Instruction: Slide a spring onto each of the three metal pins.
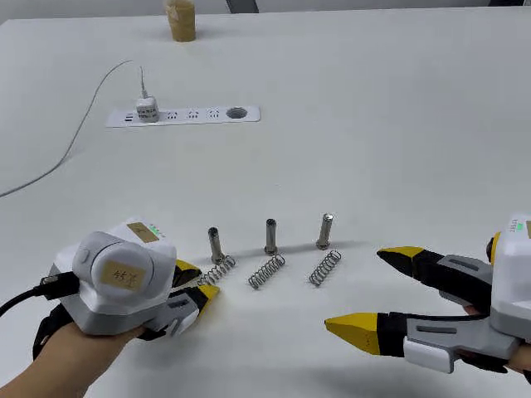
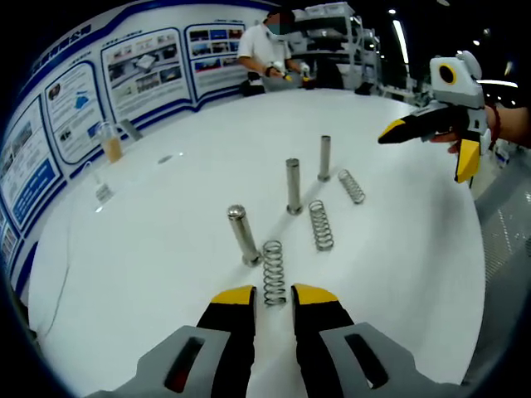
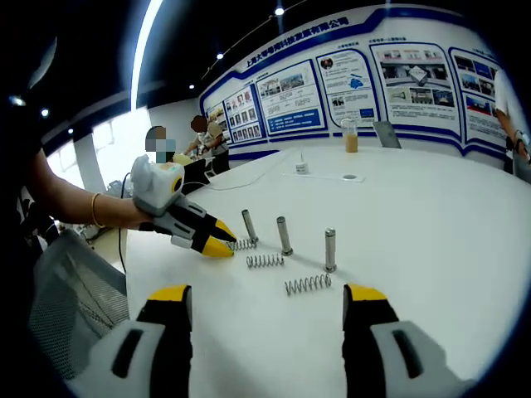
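The left gripper (image 1: 199,279) lay low at the near left, wrist flat, fingers slightly spread astride the end of the leftmost spring (image 1: 217,270). The right gripper (image 1: 354,288) hovered near right, its fingers wide apart. Three pins (image 1: 270,235) stood upright on the white table (image 1: 373,149), one behind each spring. Poster boards (image 3: 348,79) lined the far wall.

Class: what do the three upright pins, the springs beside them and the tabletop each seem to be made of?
Pins: probably steel, grey with bright glints. Springs: thin coiled metal wire, shiny. Tabletop: smooth plain white, perhaps laminate; the look leaves it open.
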Demonstrator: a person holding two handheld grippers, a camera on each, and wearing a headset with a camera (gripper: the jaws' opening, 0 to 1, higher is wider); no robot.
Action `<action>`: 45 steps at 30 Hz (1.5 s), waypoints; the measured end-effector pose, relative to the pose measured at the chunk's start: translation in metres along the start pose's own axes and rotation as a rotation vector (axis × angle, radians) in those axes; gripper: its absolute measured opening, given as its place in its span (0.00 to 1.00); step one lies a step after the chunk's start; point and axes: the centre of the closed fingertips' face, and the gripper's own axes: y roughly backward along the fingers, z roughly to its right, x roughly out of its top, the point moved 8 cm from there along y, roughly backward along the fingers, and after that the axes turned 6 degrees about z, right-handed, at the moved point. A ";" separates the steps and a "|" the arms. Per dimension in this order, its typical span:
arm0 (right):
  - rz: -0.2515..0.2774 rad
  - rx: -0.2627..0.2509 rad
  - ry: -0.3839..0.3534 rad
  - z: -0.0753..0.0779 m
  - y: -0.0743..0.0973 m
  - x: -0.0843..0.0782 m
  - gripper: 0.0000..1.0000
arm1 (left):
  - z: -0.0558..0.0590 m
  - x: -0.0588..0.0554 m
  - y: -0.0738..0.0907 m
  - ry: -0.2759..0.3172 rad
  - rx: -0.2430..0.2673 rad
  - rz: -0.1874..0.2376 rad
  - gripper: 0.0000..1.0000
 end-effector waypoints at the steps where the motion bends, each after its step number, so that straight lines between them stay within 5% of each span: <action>1: -0.001 0.000 0.006 -0.001 0.000 0.000 0.76 | 0.000 0.000 0.000 -0.001 0.000 -0.001 0.16; 13: 0.005 -0.005 0.009 -0.006 0.001 0.004 0.76 | 0.000 -0.002 0.003 0.031 0.006 -0.004 0.10; 26: 0.047 -0.044 -0.050 -0.005 0.005 0.012 0.71 | 0.014 0.011 0.026 0.019 0.017 0.094 0.10; 32: 0.069 -0.017 -0.060 -0.014 -0.002 0.021 0.69 | 0.027 0.020 0.037 -0.038 0.002 0.153 0.10; 45: 0.131 0.066 -0.151 -0.034 -0.020 0.039 0.56 | 0.043 0.038 0.057 -0.058 -0.013 0.293 0.10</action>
